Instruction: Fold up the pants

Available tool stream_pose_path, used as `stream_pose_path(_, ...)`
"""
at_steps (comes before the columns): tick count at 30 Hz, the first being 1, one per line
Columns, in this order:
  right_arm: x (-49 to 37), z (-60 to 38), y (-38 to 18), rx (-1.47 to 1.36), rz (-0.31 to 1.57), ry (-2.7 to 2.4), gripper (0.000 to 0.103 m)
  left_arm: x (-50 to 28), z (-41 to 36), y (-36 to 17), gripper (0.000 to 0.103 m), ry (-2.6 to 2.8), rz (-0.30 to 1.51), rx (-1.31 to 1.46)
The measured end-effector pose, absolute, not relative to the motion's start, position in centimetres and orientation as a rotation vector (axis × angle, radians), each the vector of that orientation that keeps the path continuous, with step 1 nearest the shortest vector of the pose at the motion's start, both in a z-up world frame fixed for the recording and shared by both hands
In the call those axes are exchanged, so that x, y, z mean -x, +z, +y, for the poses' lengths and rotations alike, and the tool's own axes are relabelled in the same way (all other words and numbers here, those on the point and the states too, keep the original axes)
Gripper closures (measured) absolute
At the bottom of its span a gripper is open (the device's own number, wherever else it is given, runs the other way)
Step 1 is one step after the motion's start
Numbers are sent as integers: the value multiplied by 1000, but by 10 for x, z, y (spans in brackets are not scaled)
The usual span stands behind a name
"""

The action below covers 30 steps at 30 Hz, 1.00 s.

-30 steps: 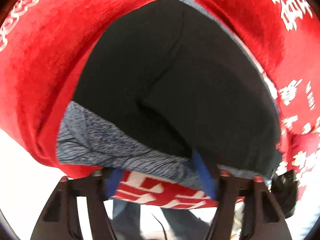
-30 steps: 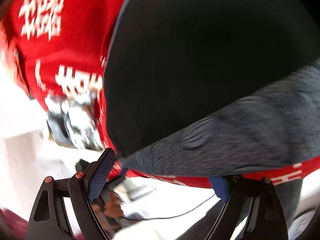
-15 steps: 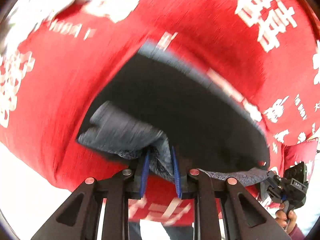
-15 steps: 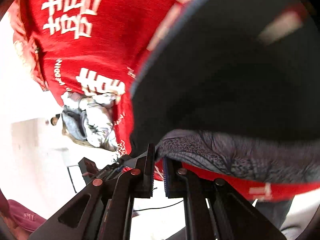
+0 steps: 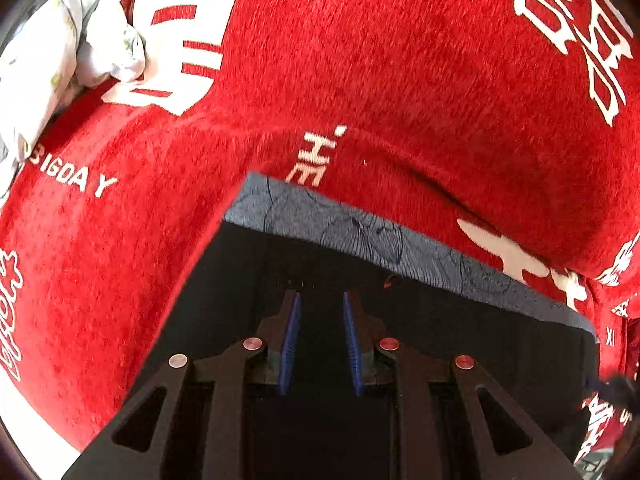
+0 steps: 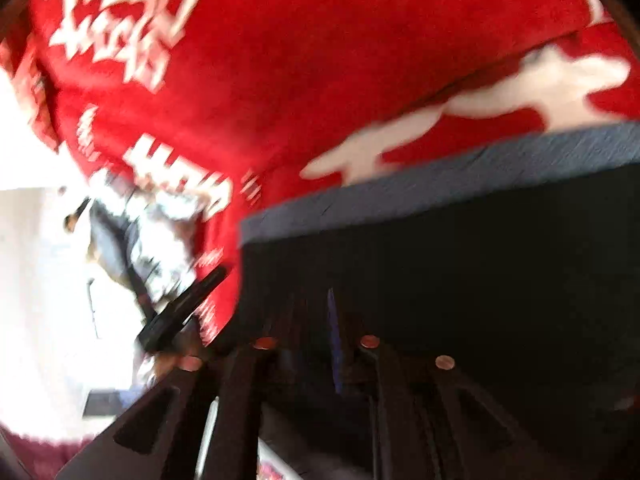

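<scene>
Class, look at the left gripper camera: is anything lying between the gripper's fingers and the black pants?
Nothing visible does. The left gripper sits directly over the black pants, its blue pads apart with only dark fabric behind them. The white crumpled cloth lies far off on the red blanket.

The pants (image 5: 400,320) are black with a gray-blue band along one edge. They lie flat and folded, filling the lower middle and lower right of the left wrist view. The band runs slanting across the middle of the frame. In the blurry right wrist view, the pants (image 6: 460,260) fill the lower right.
</scene>
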State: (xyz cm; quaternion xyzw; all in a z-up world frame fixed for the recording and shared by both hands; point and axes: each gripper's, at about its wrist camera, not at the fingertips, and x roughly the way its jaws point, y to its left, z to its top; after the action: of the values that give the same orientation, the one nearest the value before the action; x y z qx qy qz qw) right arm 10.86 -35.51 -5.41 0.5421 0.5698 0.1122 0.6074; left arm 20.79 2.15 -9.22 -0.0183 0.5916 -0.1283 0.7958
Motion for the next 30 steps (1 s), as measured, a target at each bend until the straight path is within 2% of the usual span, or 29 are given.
stream_pose_path(2, -78, -335, -41, -1350, 1309, 339, 30, -203, 23, -99, 79, -279, 1294, 34)
stream_pose_path(5, -23, -301, -28, -1502, 1336, 426, 29, -194, 22, -110, 79, -270, 1328, 12)
stream_pose_path(9, 50, -272, -48, -1581, 1470, 288, 29, -167, 31, -105, 79, -301, 1347, -24)
stream_pose_path(13, 65, -238, -70, -1524, 1521, 246, 30, -119, 56, -89, 76, -353, 1402, -87)
stream_pose_path(14, 66, -228, -74, -1511, 1529, 251, 29, -109, 65, -86, 54, -357, 1415, -78)
stream_pose_path(16, 68, -209, -81, -1534, 1521, 261, 29, -87, 88, -80, 22, -339, 1431, -31)
stream_pose_path(23, 46, -165, -92, -1552, 1403, 294, 29, -24, 154, -107, 22, -213, 1547, 169)
stream_pose_path(28, 14, -132, -99, -1606, 1358, 361, 31, -18, 168, -137, 22, -216, 1574, 351)
stream_pose_path(29, 9, -127, -97, -1608, 1355, 369, 39, -19, 169, -139, 22, -218, 1569, 380)
stream_pose_path(30, 5, -123, -94, -1612, 1347, 380, 53, -23, 172, -141, 22, -219, 1562, 412)
